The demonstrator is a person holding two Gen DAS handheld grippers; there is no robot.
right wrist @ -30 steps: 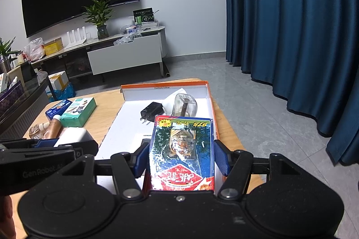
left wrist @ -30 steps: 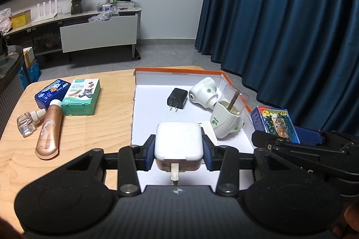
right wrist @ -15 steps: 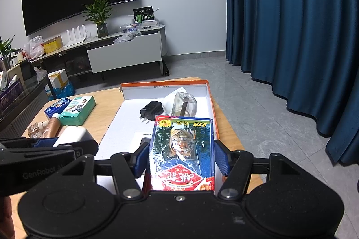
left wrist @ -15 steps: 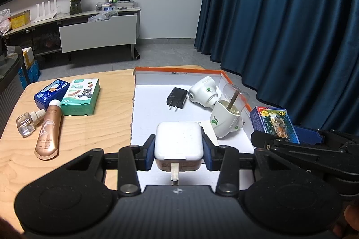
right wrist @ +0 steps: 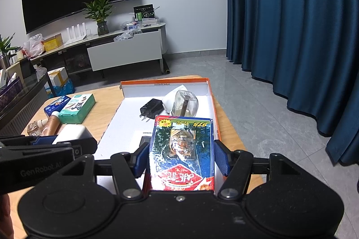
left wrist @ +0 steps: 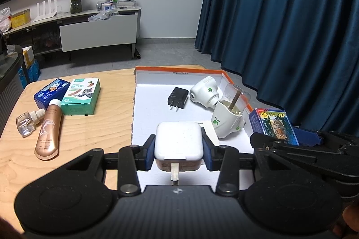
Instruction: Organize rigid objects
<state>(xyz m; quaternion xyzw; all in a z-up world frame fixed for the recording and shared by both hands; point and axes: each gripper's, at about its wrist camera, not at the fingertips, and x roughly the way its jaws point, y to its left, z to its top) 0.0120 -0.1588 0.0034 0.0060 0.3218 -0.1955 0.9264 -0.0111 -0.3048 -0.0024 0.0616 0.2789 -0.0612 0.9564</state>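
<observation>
My left gripper (left wrist: 178,154) is shut on a white power adapter (left wrist: 178,141) and holds it above the near part of the white, orange-edged box (left wrist: 152,108). My right gripper (right wrist: 181,157) is shut on a blue card box with a tiger picture (right wrist: 181,149), held over the box's near right edge; it also shows in the left wrist view (left wrist: 273,125). Inside the box lie a black plug (left wrist: 177,98) and two white mosquito-repellent heaters (left wrist: 226,121), one (left wrist: 204,94) on its side.
On the wooden table (left wrist: 94,131) left of the box lie a bronze tube (left wrist: 48,133), a small clear bottle (left wrist: 25,123), a green bandage box (left wrist: 81,93) and a blue tin (left wrist: 51,93). Blue curtains hang at the right. The table's right edge is close to the box.
</observation>
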